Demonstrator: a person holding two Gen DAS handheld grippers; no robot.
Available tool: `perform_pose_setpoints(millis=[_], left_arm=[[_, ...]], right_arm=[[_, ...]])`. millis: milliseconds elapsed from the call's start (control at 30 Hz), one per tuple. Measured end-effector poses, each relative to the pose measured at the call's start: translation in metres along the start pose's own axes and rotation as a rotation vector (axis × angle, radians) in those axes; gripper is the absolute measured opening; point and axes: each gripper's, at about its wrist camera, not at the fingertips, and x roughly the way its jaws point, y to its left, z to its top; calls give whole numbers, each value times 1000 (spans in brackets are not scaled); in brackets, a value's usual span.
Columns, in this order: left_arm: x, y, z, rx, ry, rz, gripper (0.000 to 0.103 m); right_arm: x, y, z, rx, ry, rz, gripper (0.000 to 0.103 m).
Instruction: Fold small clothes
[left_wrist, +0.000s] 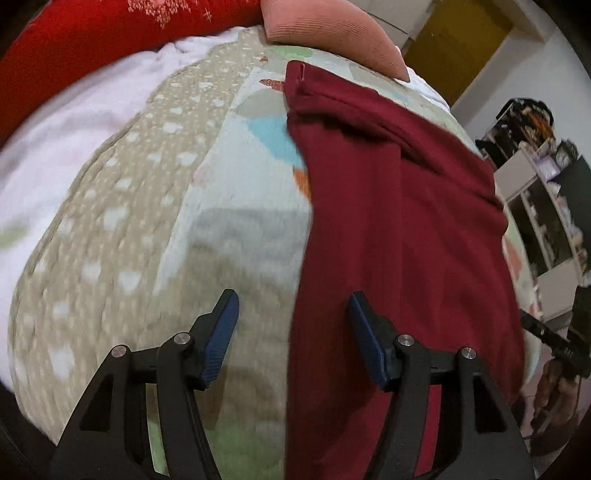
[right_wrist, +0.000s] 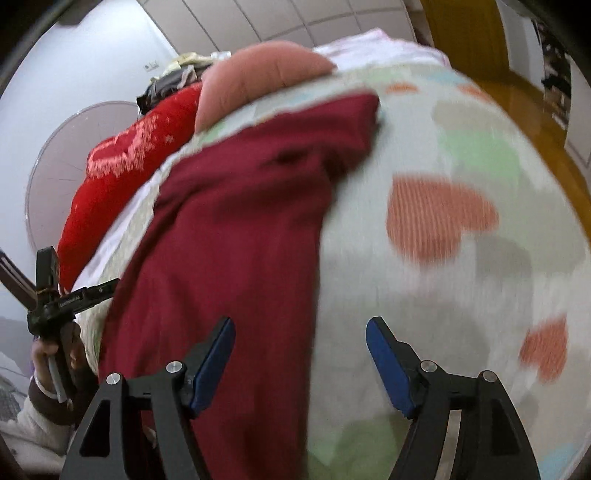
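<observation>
Lengthwise, maroon garment (left_wrist: 399, 229) runs toward pink pillow (left_wrist: 332, 33).

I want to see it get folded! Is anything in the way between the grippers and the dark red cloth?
Nothing visible. The dark red garment lies bare on the patterned blanket, under both open grippers.

**Count of what lies on the bed**

One dark red garment (left_wrist: 399, 236) — folded lengthwise. One heart-patterned blanket (right_wrist: 461, 155) beneath it. One beige spotted cover (left_wrist: 110, 236). One pink cushion (left_wrist: 332, 33), one bright red pillow (left_wrist: 92, 40). Two grippers — left gripper (left_wrist: 291, 306) and right gripper (right_wrist: 301, 332) — each with two blue-padded fingers, four pads in all.
</observation>
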Motion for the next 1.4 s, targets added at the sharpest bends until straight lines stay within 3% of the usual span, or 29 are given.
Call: perform_pose_setpoints(millis=[100,133,167,200,233,300,433,567,700,733,833,867,1000,1133,1200,1300,1333,1367,1400], left_arm=[[-2,-6,-7,1,-13,25,62],[-3,-6,-8,-11,-14,24,62],[-4,-6,-8,-28,-13,20,62],[-5,-4,-8,-39,-12,16,62],[-6,-3,-9,-57,-11,6,62],[-10,1,-12,-71,-8,-15,62],[-22,3,-21,-65,-7,-28,62],[-23,-1,-30,-47,-9,-12,62],[-30,-3,-36,-40,6,-35,62],[-33,-3,-40,-41,5,-43,62],[-33,-2,-53,-26,15,-21,62],[-32,-2,-57,-15,19,-14,62],[-33,-8,-65,19,16,-5,68],[-25,-15,-65,46,25,25,74],[-22,-20,-65,57,24,26,83],[-16,-28,-67,92,18,65,83],[-16,-29,-67,103,13,72,80],[-17,-30,-68,105,8,72,69],[-19,-29,-69,105,7,68,54]], right_arm=[[6,-1,-13,12,-54,0,70],[9,2,-11,14,-78,2,54],[13,4,-8,13,-81,9,27],[18,8,-3,1,-77,20,13],[23,14,0,-16,-76,23,8],[24,25,3,-55,-89,-12,7],[-13,17,-14,-56,-135,-42,6],[-20,5,-26,-44,-109,-111,6],[-21,1,-27,16,-117,-57,6],[-28,-1,-30,37,-122,-27,13],[-44,-5,-46,69,-122,4,69],[-48,-7,-53,83,-117,21,70],[-45,-8,-79,99,-47,92,70],[-37,3,-88,32,-76,109,71],[-29,11,-88,-4,-80,146,70],[-14,26,-84,-76,-89,114,46],[-12,27,-82,-76,-92,103,29],[-12,25,-80,-66,-89,112,17],[-14,23,-80,-55,-86,125,14]])
